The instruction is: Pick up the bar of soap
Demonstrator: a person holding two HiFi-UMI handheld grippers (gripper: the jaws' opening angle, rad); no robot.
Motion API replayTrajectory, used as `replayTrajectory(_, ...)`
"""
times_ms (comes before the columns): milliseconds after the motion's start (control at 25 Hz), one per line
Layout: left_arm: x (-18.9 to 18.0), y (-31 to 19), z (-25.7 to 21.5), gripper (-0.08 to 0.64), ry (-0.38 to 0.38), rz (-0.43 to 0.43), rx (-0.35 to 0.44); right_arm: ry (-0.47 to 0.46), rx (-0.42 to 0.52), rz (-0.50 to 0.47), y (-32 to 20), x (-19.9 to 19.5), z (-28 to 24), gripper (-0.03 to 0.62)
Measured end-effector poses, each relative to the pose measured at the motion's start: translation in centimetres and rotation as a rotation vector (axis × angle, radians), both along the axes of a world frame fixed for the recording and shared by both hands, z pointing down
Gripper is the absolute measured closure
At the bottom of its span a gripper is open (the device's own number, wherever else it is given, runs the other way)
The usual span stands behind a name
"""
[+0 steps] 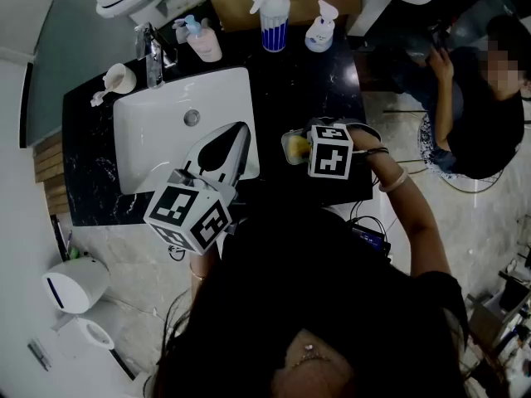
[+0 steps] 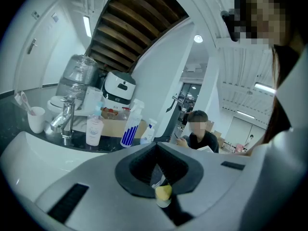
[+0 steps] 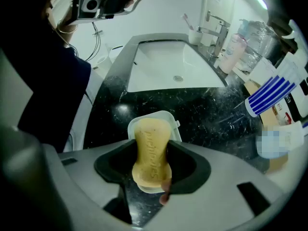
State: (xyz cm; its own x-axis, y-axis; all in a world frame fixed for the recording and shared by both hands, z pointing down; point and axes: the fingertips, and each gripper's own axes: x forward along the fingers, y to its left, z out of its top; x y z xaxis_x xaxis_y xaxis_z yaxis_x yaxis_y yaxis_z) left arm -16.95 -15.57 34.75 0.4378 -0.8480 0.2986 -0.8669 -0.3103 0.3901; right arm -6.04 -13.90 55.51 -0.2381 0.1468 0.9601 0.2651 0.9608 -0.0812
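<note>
A yellow bar of soap (image 3: 151, 150) lies in a white dish (image 3: 160, 117) on the black counter. My right gripper (image 3: 153, 163) points steeply down over it, with one jaw on each side of the bar's narrow waist. Dark space shows on both sides, so it is open. In the head view the soap (image 1: 296, 146) peeks out just left of the right gripper (image 1: 312, 146) and its marker cube. My left gripper (image 1: 241, 129) hovers over the front of the sink, fingers meeting at the tip and holding nothing; its own view shows the left gripper (image 2: 156, 170) aimed at the bottles.
A white sink (image 1: 166, 131) with a faucet (image 1: 153, 56) fills the counter's left. Along the back stand a cup (image 1: 119, 79), a pink bottle (image 1: 205, 40), a blue-striped spray bottle (image 1: 274, 15) and a small spray bottle (image 1: 321, 25). A person (image 1: 473, 98) sits to the right.
</note>
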Motion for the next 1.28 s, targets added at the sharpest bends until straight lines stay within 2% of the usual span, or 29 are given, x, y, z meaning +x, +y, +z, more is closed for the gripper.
replayTrajectory(240,0.3,0.0,0.0,0.552,-0.009,0.016,-0.004,-0.075,-0.053,0.120,0.1,0.2,-0.9,0.391)
replayTrajectory(840,1.3,0.1,0.0,0.552,-0.017,0.047,-0.007,-0.439,-0.217,0.490,-1.3,-0.5,-5.9,0.391)
replayTrajectory(1280,2.1,0.3,0.0,0.552,-0.020,0.060,-0.009,-0.697,-0.342,0.626,-1.6,-0.6,-10.1,0.391)
